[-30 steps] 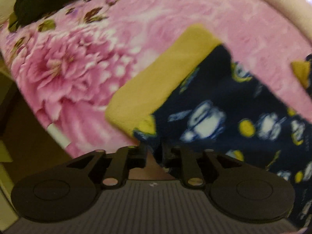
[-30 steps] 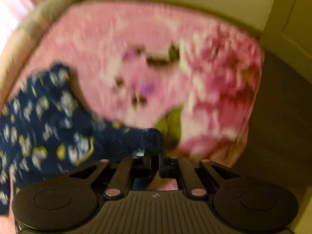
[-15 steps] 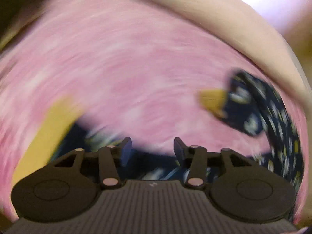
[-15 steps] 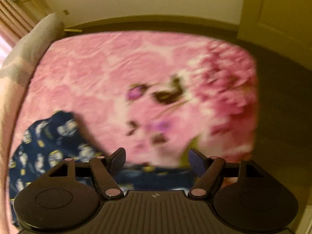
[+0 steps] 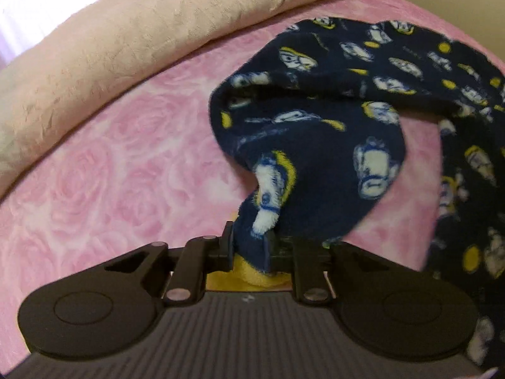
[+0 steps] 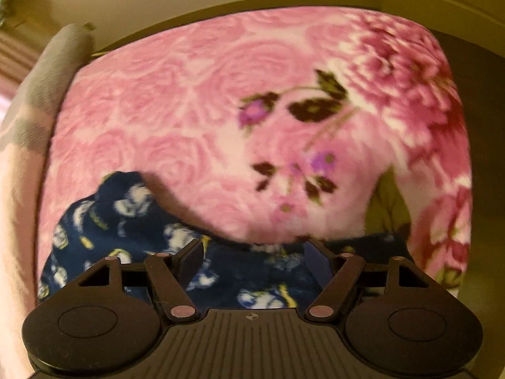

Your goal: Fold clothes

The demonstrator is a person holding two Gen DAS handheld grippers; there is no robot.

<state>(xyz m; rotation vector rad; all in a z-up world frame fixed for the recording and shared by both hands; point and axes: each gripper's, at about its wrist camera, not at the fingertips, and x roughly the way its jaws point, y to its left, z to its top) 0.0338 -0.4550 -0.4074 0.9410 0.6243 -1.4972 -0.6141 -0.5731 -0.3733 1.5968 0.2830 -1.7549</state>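
Note:
A navy fleece garment [image 5: 318, 110] with white and yellow cartoon prints and yellow cuffs lies on a pink floral blanket [image 5: 126, 170]. My left gripper [image 5: 249, 246] is shut on a bunched end of it, with a yellow cuff [image 5: 258, 276] under the jaws; the cloth rises in a loop beyond. My right gripper [image 6: 254, 260] is open, just above another part of the navy garment [image 6: 132, 230], which lies under and left of the fingers.
A beige folded blanket or pillow [image 5: 132, 41] runs along the far edge of the bed. In the right wrist view the pink blanket [image 6: 252, 110] ends at a dark floor [image 6: 486, 126] on the right, with a wall and door behind.
Both grippers let go of the garment half a second ago. The left one swung right and has shut on another end by a yellow cuff. The right one stays open.

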